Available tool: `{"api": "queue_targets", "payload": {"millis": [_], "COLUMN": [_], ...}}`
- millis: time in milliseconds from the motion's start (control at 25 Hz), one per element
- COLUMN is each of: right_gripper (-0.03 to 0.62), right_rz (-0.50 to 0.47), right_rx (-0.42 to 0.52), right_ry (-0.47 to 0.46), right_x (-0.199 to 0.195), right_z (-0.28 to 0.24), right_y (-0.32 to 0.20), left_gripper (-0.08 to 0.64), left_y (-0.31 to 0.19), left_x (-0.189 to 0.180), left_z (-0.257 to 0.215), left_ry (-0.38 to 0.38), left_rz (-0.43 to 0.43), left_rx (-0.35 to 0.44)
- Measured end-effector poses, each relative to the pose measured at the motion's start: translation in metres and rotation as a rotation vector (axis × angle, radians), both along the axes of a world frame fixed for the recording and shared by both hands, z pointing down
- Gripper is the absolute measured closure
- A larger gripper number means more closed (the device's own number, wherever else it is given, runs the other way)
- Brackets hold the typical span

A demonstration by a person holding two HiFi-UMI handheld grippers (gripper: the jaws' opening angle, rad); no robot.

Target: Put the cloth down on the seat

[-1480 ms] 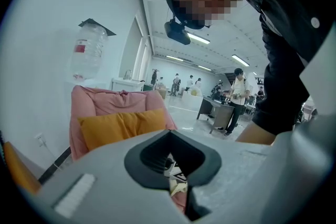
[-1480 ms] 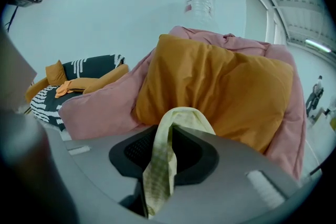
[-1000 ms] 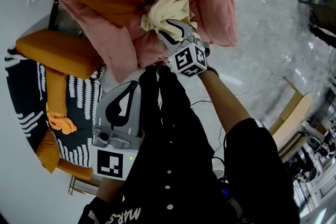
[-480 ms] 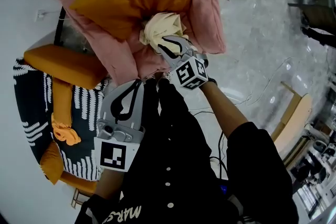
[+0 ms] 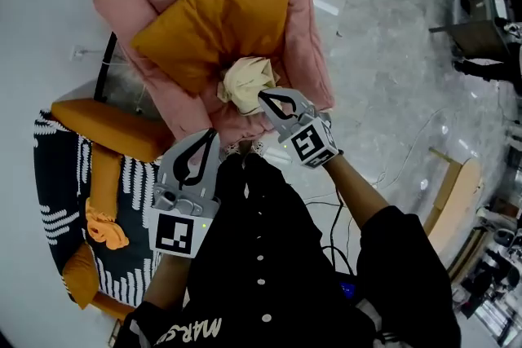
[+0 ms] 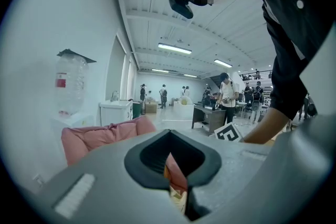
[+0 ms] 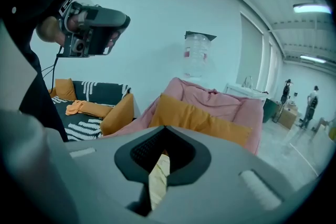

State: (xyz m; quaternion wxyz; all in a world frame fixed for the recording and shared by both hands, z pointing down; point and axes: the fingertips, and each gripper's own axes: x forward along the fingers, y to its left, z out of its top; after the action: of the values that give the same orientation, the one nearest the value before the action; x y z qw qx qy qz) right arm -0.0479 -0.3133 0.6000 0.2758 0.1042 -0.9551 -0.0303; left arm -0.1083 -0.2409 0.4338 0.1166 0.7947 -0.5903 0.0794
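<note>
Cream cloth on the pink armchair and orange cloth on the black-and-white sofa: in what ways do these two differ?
The cream cloth lies on the seat of the pink armchair, before an orange cushion; the orange cloth lies on the black-and-white patterned sofa. The right gripper is shut on the cream cloth's edge; no gripper touches the orange cloth. Both are crumpled, not folded.

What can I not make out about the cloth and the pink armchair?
The armchair seat beneath the cloth: head view, covered by cloth and orange cushion.
How much cloth the right gripper holds: right gripper view, its body leaves only a cream strip.
The red label on the water bottle: left gripper view, blurred.
The distant people: left gripper view, too small.
</note>
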Motion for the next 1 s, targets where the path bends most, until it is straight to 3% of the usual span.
{"api": "queue_targets", "payload": {"millis": [640, 1000], "right_gripper": [0.566, 0.566], "right_rz": [0.052, 0.246], "right_rx": [0.107, 0.126], "right_ry": [-0.138, -0.391], "right_x": [0.026, 0.056], "right_z": [-0.132, -0.212], "right_y": [0.011, -0.001], "left_gripper": [0.56, 0.56], "left_y": [-0.007, -0.007], "left_x": [-0.003, -0.01], "left_z": [-0.057, -0.083], "left_ry": [0.0, 0.01], "left_rz": [0.01, -0.023], "left_rx": [0.131, 0.177]}}
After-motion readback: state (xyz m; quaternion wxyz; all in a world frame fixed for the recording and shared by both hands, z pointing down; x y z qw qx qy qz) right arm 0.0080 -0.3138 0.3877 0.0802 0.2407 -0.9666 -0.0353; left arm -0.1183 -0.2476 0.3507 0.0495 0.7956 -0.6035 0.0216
